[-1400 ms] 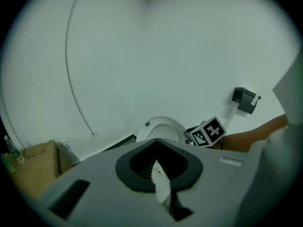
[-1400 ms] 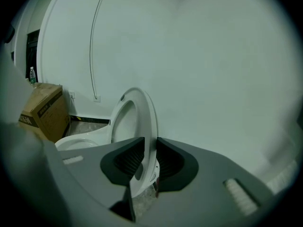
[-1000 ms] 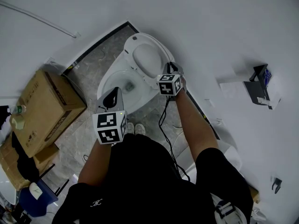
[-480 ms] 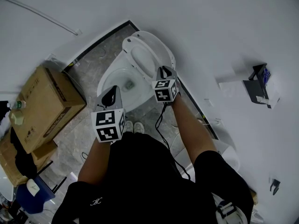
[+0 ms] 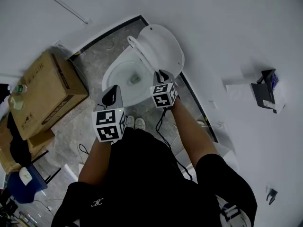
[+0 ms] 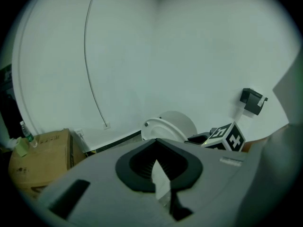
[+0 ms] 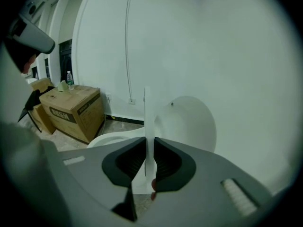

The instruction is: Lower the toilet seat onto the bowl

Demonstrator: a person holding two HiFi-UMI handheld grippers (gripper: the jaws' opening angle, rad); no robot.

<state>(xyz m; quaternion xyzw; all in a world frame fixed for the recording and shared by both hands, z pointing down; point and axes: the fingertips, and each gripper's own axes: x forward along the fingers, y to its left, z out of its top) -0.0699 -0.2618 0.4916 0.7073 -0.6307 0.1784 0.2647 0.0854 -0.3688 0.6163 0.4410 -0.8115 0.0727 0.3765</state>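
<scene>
The white toilet seat [image 5: 142, 56] stands half-raised, tilted away from the upright lid [image 5: 165, 46] and over the open bowl [image 5: 124, 77]. My right gripper [image 5: 160, 75] is shut on the seat's front rim. In the right gripper view the seat [image 7: 147, 117] runs edge-on as a thin white slab between the pads, with the lid [image 7: 189, 126] behind it and the bowl [image 7: 108, 139] to the left. My left gripper [image 5: 112, 92] hovers at the bowl's near rim, shut with nothing held. From the left gripper [image 6: 156, 167] I see the seat [image 6: 158, 128] ahead.
A large cardboard box [image 5: 45, 91] stands left of the toilet, with smaller boxes and a bottle behind it. The person's shoes [image 5: 135, 123] are just before the bowl. A paper holder [image 5: 265, 91] hangs on the right wall. A cable trails from the right gripper.
The seat has swung away from the lid toward the bowl, pulled by the right gripper, which has drawn back toward the person. The left gripper has barely moved.
</scene>
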